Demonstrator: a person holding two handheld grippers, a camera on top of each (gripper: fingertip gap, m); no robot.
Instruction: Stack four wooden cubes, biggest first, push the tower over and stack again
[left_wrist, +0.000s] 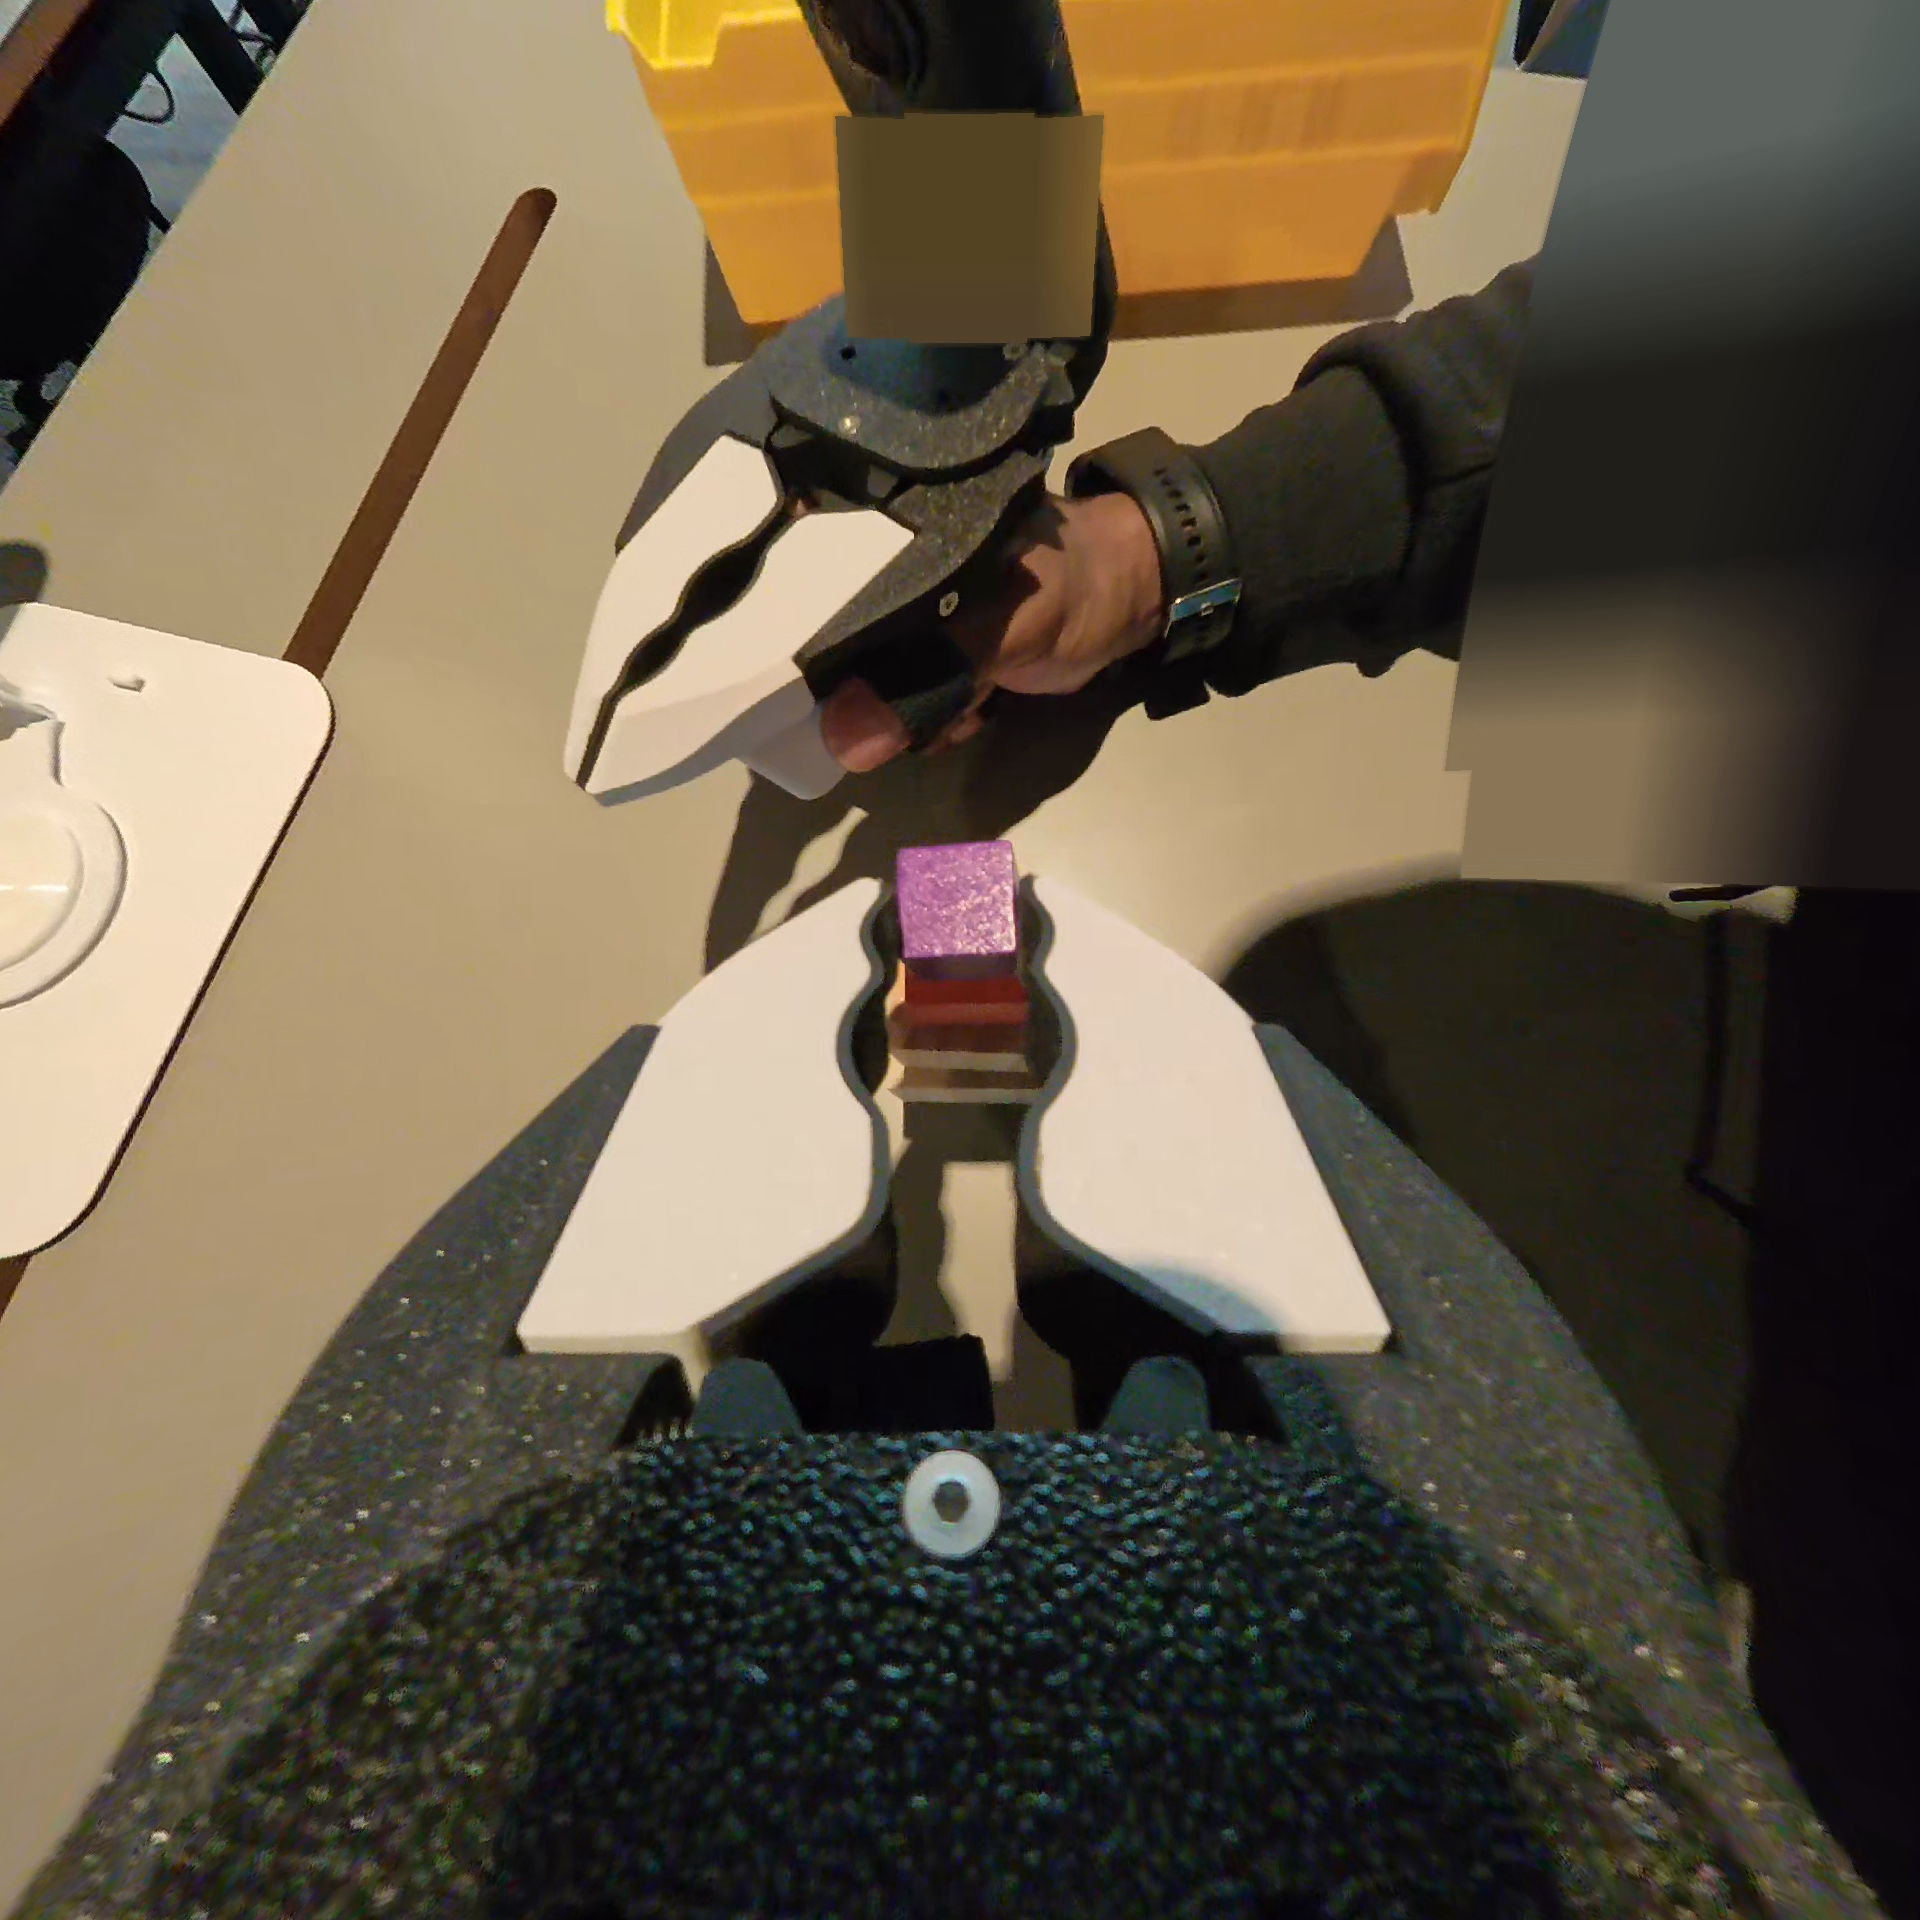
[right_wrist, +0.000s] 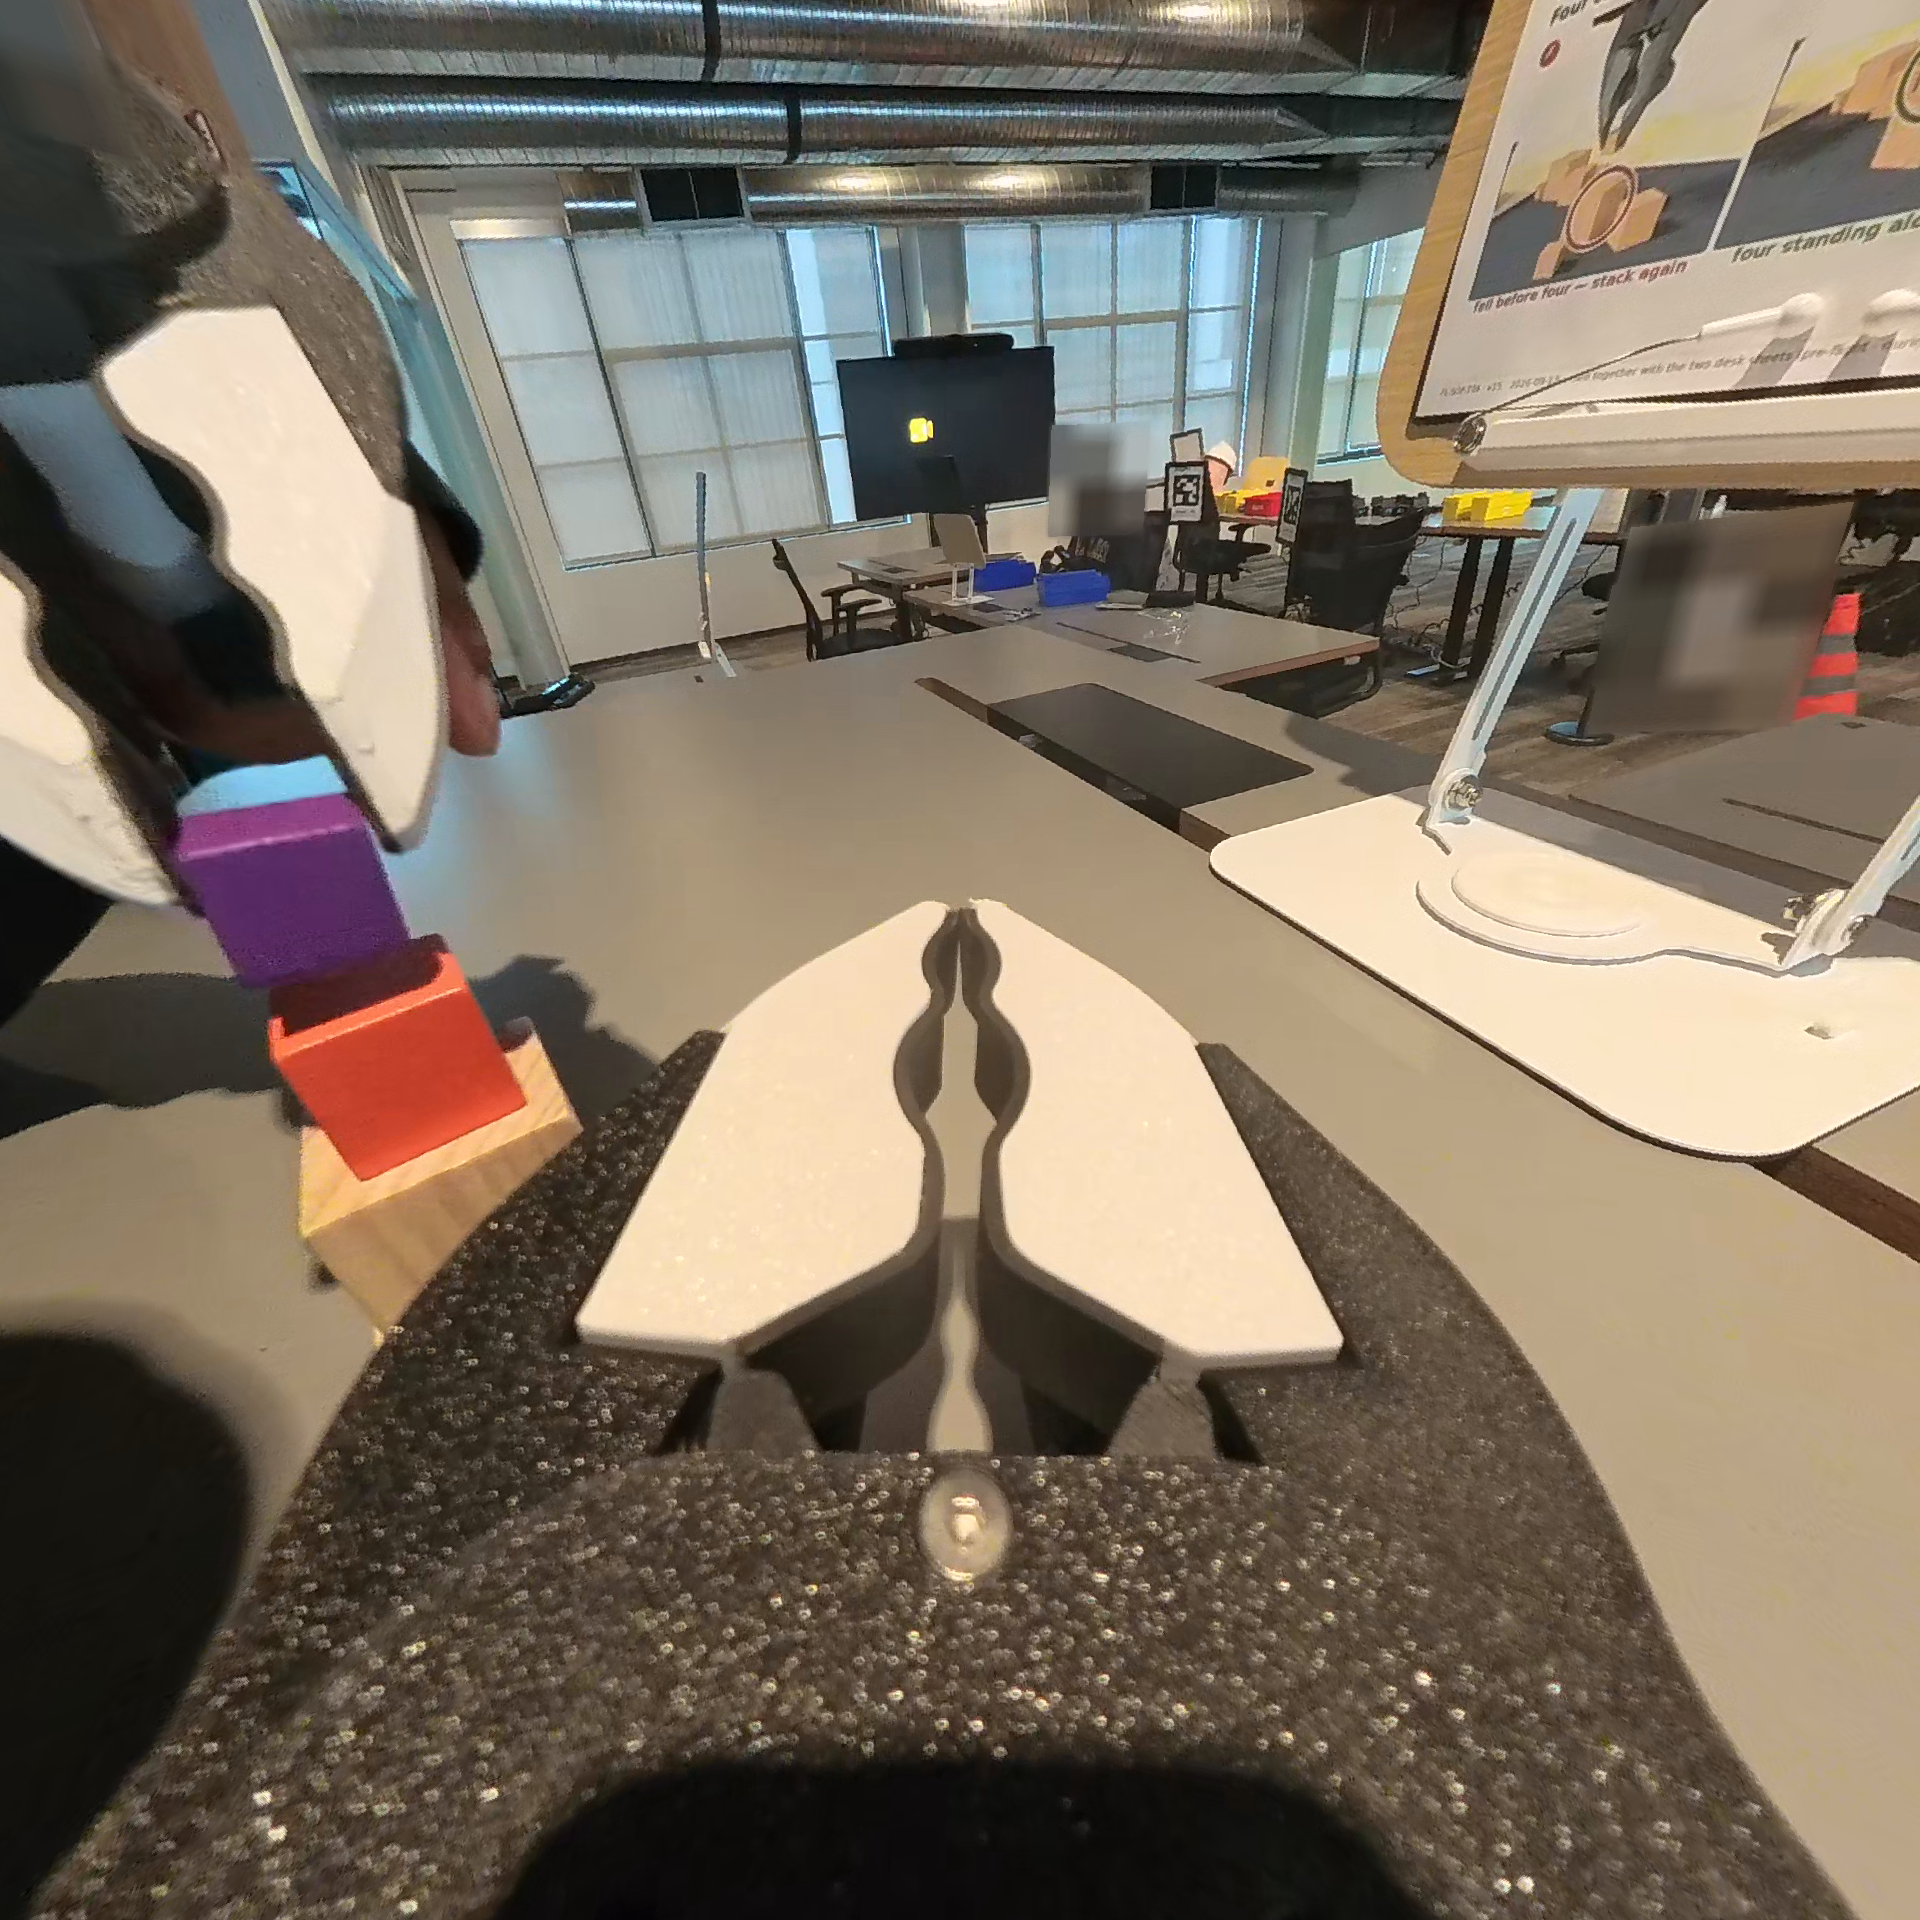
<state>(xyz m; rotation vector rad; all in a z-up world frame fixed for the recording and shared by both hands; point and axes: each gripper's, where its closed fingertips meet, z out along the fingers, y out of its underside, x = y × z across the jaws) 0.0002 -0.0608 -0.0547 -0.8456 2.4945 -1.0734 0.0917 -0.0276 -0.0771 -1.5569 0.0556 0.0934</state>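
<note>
Left wrist view: the purple cube (left_wrist: 956, 900) is held between the tips of the left claw (left_wrist: 958, 909), on top of the red cube (left_wrist: 961, 1000) and the pale wooden cubes on the bench (left_wrist: 416, 831). The right claw (right_wrist: 961, 914) is closed and empty. The cube is judged light, stiff and smooth; two opposite flat faces should be gripped.

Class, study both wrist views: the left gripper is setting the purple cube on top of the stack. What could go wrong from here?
1. The purple cube sits off-centre on the red cube, which overhangs the natural wood cube; opening the jaws could topple the stack.
2. The left gripper closely flanks the cube, so withdrawing sideways may drag it.
3. The right gripper, shut, hovers nearby and could bump the stack.
</note>
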